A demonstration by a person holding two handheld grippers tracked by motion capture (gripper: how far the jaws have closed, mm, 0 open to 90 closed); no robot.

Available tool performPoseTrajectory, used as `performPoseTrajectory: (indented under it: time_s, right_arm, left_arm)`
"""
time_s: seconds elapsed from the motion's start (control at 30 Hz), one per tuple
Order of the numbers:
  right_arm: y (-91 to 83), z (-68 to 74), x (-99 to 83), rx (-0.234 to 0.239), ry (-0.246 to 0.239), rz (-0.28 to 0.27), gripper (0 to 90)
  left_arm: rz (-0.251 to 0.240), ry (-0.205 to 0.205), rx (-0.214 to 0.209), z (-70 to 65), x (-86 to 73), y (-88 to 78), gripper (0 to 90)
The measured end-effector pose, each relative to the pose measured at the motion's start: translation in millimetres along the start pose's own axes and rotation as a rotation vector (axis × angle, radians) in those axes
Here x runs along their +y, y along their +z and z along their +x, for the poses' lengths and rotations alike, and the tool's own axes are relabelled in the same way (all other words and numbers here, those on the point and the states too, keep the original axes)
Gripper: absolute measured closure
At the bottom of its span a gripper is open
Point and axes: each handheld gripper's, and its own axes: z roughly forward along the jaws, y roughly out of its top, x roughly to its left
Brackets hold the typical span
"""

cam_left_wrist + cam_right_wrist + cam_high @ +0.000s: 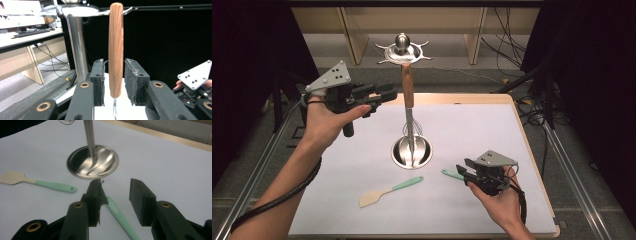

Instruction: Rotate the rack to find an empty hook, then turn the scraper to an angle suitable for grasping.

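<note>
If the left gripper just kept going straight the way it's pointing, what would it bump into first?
Most likely the whisk's wooden handle, which hangs from the metal stand and already sits between the left gripper's open pads. Whether a pad touches it yet is hard to tell.

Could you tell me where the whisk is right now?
In the high view the whisk hangs mid-table from the rack, over its round base; its wooden handle sits between the left gripper jaws.
</note>
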Motion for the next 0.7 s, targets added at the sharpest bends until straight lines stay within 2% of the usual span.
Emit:
performPoseTrajectory:
  time_s: [0.03,0.17,0.2,0.23,0.3,0.37,0.4,0.43,0.53,0.57,0.63,0.7]
  right_arm:
    - [0.3,-2.3,0.2,-0.009,-0.028,-0.013,63.1]
    - [-1.8,-3.7,0.9,-0.007,-0.004,-0.010,64.1]
    - [-1.6,-6.3,0.8,-0.016,-0.032,-0.018,64.1]
    - [-1.0,-5.4,0.5,-0.015,-0.013,-0.029,64.1]
    - [-1.8,-7.1,0.9,-0.016,-0.027,-0.026,64.1]
    - [-2.1,-8.0,1.1,-0.023,-0.037,-0.020,64.0]
    - [-2.3,-4.6,1.1,-0.008,0.016,-0.001,64.0]
    - [-1.6,-5.5,1.3,-0.017,0.001,-0.009,64.0]
    - [-1.3,-4.2,2.8,-0.007,0.014,0.001,64.1]
    - [-0.2,-5.2,3.1,-0.015,0.000,-0.016,64.2]
    - [0.3,-8.7,4.5,-0.018,-0.023,-0.013,64.5]
    - [0.9,-7.9,4.1,-0.011,0.002,-0.008,64.6]
  left_arm:
    - [-0.008,0.004,0.008,-1.2,1.7,-0.1,69.6]
    - [-0.036,0.006,0.039,-4.0,7.9,-2.4,73.3]
    - [-0.037,0.008,0.045,-4.1,8.6,-2.9,76.2]
    - [-0.036,0.005,0.060,-4.5,9.3,-3.7,78.6]
    - [-0.046,-0.002,0.056,-3.6,9.7,-4.9,82.7]
    - [-0.045,-0.004,0.073,-3.5,10.0,-6.1,85.1]
    - [-0.043,-0.005,0.075,-3.4,10.2,-6.4,86.1]
    - [-0.047,-0.015,0.083,-3.9,10.4,-6.8,86.7]
    - [-0.059,-0.026,0.090,-5.4,11.5,-7.4,88.3]
    - [-0.065,-0.030,0.098,-5.8,12.7,-7.8,88.6]
    - [-0.083,-0.039,0.105,-6.1,14.6,-7.4,88.8]
    - [-0.102,-0.051,0.104,-6.7,17.6,-7.0,88.9]
